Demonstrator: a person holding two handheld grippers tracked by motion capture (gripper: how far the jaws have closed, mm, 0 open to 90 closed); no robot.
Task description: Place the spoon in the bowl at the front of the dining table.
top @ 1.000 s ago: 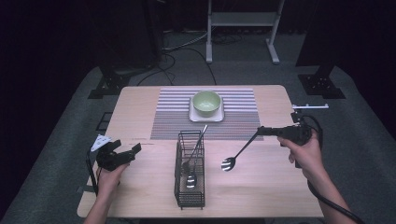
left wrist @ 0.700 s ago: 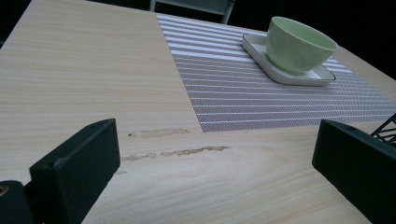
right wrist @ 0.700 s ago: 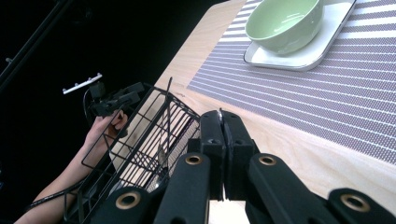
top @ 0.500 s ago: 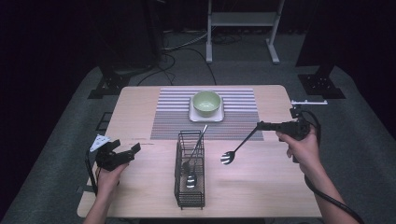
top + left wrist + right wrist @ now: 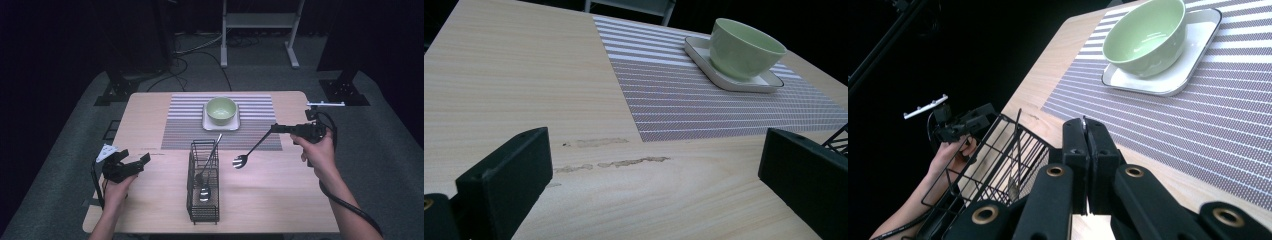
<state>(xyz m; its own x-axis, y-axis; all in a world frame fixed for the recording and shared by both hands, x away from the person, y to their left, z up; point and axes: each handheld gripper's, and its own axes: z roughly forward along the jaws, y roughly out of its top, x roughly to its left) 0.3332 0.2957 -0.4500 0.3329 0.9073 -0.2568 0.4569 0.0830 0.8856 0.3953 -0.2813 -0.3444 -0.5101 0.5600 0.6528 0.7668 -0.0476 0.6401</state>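
— Starting left of the wire basket (image 5: pixel 204 182): what are we doing with the left gripper (image 5: pixel 131 166)?

— We are holding it low over the table (image 5: pixel 150 120), well left of the basket, jaws standing wide apart with nothing between them. In the left gripper view we are looking between them toward the striped mat (image 5: pixel 704 95) and the green bowl (image 5: pixel 744 47) on its white plate (image 5: pixel 729 80).

— And in the basket itself?

— A spoon (image 5: pixel 207 170) is leaning inside it, handle up toward the mat.

— Right of the basket?

— We are carrying the fork (image 5: pixel 255 148) there. The right gripper (image 5: pixel 276 128) is clamping its handle end, jaws pressed together on it; the head is hanging just right of the basket, clear of the table as far as we can tell.

— Which step are we judging this to be?

— Probably moving the fork between basket and place setting; which way, we cannot tell. If toward the basket, the next move is calling for swinging the head over the rim and tipping it in without knocking the wires.
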